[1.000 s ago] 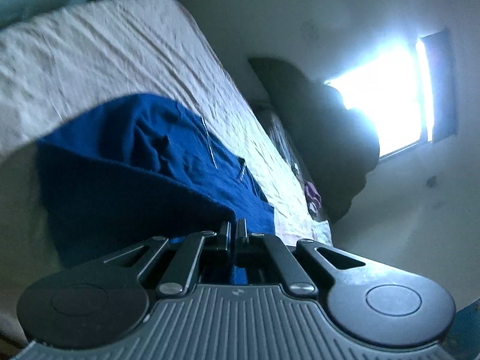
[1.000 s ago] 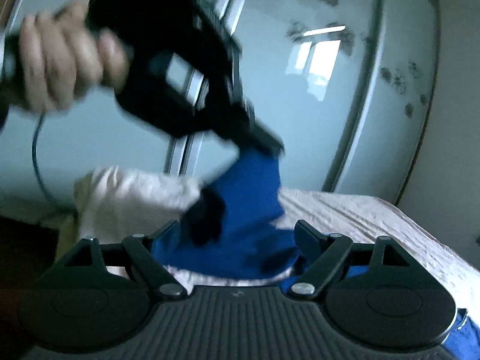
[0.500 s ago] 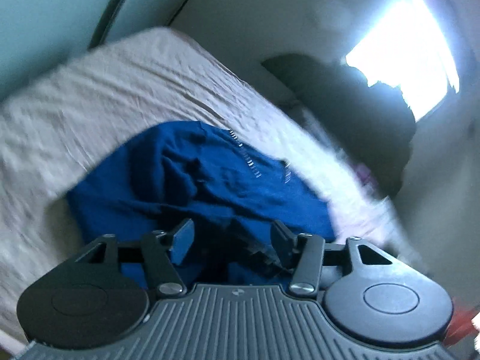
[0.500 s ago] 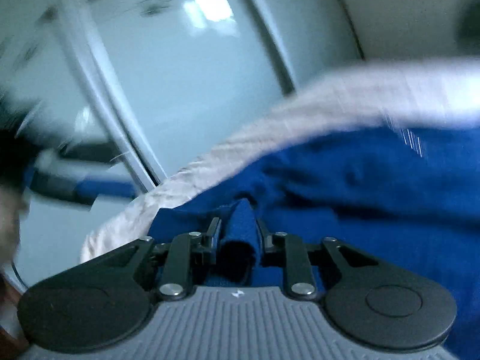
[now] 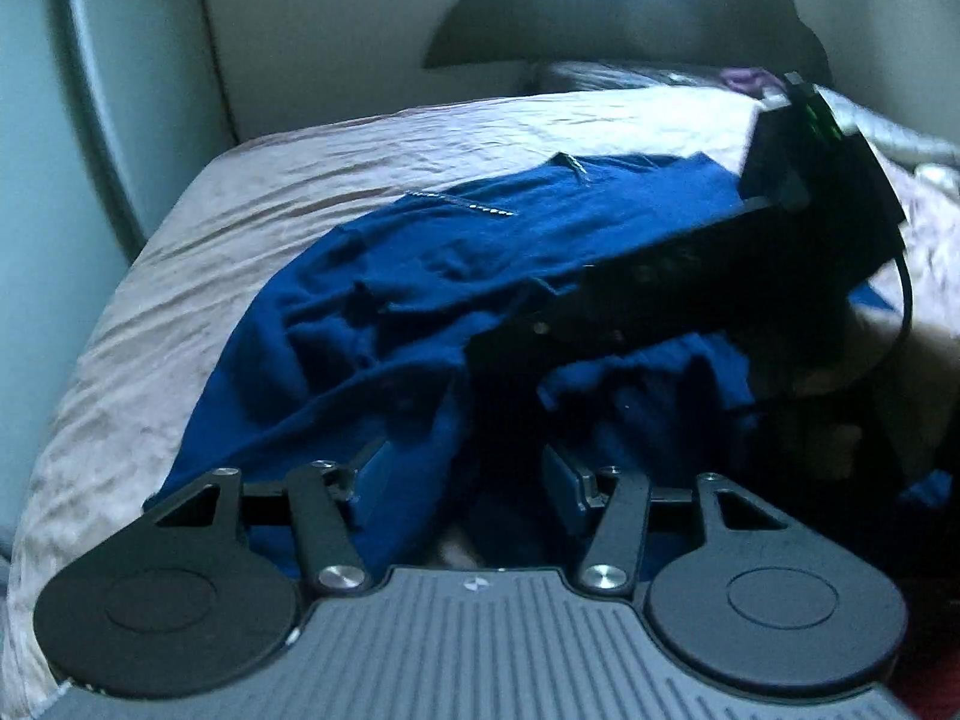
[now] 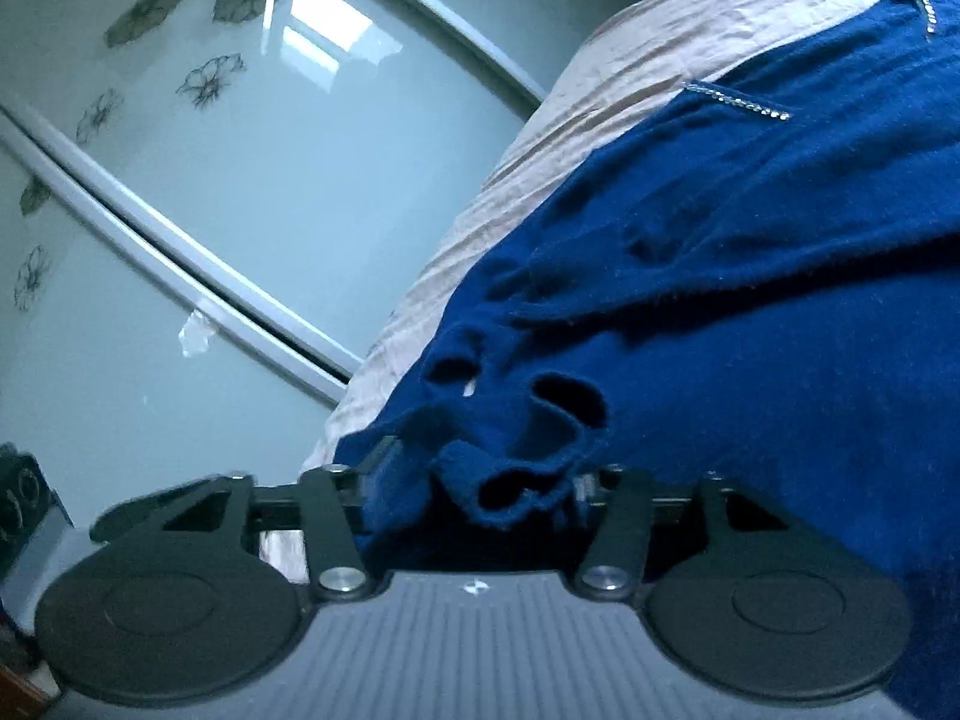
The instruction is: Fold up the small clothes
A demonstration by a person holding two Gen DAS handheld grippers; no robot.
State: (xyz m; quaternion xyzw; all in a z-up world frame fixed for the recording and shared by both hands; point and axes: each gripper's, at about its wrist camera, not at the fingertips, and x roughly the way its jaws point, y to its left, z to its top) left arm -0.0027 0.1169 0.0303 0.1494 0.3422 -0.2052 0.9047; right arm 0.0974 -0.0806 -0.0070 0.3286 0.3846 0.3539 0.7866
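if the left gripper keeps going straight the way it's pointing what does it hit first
Most likely the blue garment: its bunched folds lie right ahead of the left gripper, whose fingers stand apart. The right gripper's black body crosses just beyond, though depth is hard to judge.

A crumpled beige bedsheet [image 5: 288, 192] covers the bed, reaching to a pale wall [image 5: 336, 30]. Frosted glass sliding doors [image 6: 252, 192] with printed flowers [image 6: 210, 78] stand just beside the bed. A dark rounded shape [image 5: 630, 6] sits by the wall, near a purple item [image 5: 747, 79].
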